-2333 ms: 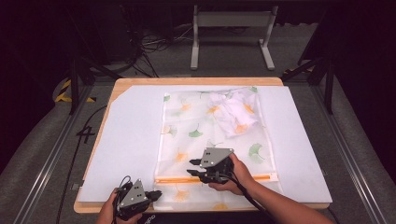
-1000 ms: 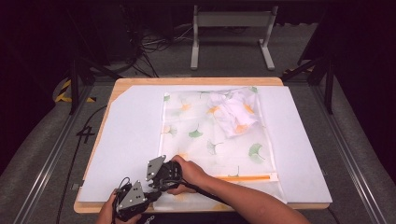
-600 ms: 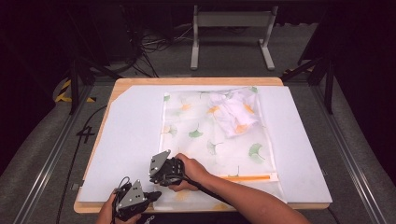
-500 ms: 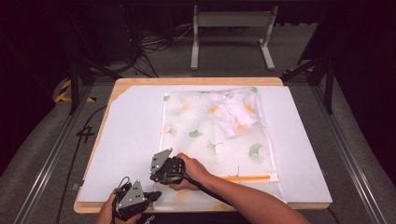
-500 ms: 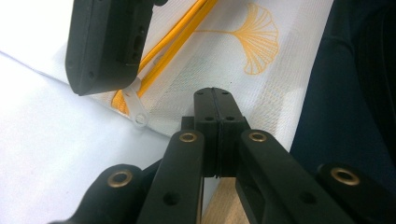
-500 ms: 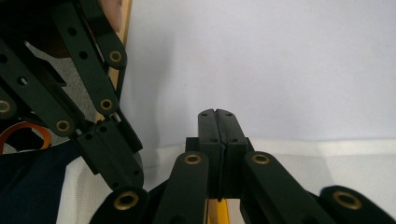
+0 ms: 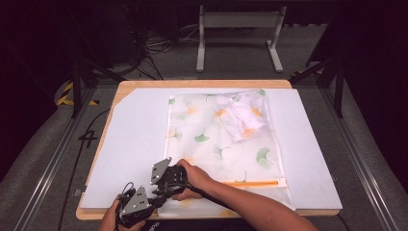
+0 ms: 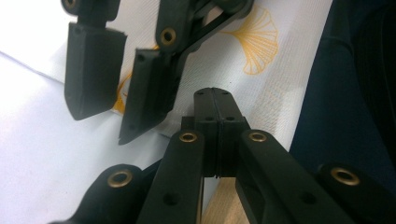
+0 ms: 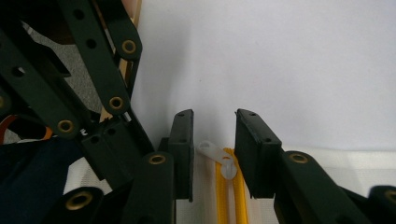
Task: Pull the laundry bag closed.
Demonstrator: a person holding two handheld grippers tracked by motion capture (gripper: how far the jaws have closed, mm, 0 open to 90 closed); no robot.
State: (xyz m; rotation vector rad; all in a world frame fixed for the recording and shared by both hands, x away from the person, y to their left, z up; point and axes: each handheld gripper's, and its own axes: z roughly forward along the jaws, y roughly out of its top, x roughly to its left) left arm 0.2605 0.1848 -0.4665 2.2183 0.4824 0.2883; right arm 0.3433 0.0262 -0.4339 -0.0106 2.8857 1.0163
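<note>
The zipper pull, a small white tab on the orange zipper, lies just between the two jaws of the right gripper, right in front of it. These jaws have just been opening, and their pads do not press on the pull, so this gripper is released. Beside it, on its left, the left gripper is clenched on the near corner of the bag, a clear pouch printed with leaves that holds a crumpled cloth at its far end.

The bag lies flat on the white mat of the table. I judge that the zipper is drawn along its whole length to the left end, so the pulling seems done; what is left is to let go of the corner and take both grippers away.

A little more than two seconds ago the right gripper stood near the middle of the zipper; now it is at the left end, close to the left gripper, which has stayed in place.
</note>
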